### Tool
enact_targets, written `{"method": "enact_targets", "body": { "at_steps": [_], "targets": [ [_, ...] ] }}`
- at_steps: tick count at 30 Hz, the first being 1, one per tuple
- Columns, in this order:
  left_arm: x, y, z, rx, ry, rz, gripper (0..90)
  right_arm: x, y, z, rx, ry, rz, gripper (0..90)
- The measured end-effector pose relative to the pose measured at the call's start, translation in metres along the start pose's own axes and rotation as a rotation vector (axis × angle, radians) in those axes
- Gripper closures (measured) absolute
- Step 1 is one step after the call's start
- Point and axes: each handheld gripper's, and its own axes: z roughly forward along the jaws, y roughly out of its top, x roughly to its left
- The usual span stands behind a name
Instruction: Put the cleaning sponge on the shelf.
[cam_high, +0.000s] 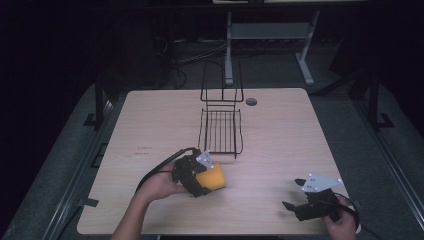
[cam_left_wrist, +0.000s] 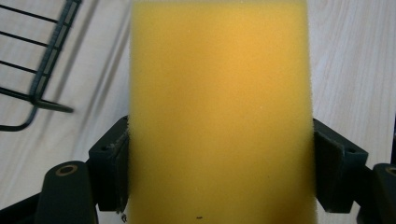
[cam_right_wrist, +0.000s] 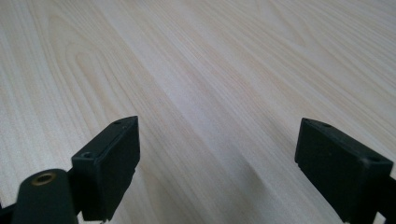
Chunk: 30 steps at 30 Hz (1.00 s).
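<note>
Soft yellow foam sponge block (cam_left_wrist: 219, 112) pinched between the jaws of the left gripper (cam_high: 200, 176), overhanging well past their tips. Black wire rack (cam_high: 221, 131) just ahead of those jaws. Right gripper (cam_right_wrist: 217, 158) spread wide over bare light wooden table (cam_right_wrist: 196, 60), holding nothing. Likely trouble: foam compressing, sagging or twisting out, or snagging on the wires.

1. Yellow sponge (cam_left_wrist: 219, 112): in the left gripper view its top and bottom are cut off by the picture's edges, and its near face is blurred.
2. Wire rack (cam_left_wrist: 35, 65): in the left gripper view just one corner shows; the rest runs off the left and top edges.
3. Table (cam_left_wrist: 355, 60): the sponge hides the surface behind it.
4. Left gripper (cam_high: 202, 175): in the high view the sponge covers the far jaw.
5. Right hand (cam_high: 342, 225): cut off by the bottom edge.
6. Room beyond the table: too dark to tell details.
</note>
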Motion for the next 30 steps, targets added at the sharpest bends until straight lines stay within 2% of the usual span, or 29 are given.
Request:
{"method": "enact_targets", "body": {
  "at_steps": [4, 17, 21, 30],
  "targets": [
    [0.004, 0.000, -0.002, -0.011, -0.011, -0.015, 21.7, -0.001, 0.000, 0.000, -0.004, -0.001, 0.001, 13.8],
    [0.015, 0.006, -0.008, -0.029, -0.044, -0.015, 21.7, 0.001, 0.002, 0.000, 0.003, -0.007, -0.006, 13.8],
    [0.019, 0.011, -0.010, -0.029, -0.036, -0.009, 21.7, 0.001, 0.003, 0.001, 0.007, -0.006, -0.013, 13.8],
    [0.027, 0.022, -0.013, -0.022, -0.051, 0.008, 21.7, 0.001, 0.005, 0.002, 0.010, -0.004, -0.022, 13.8]
  ]
}}
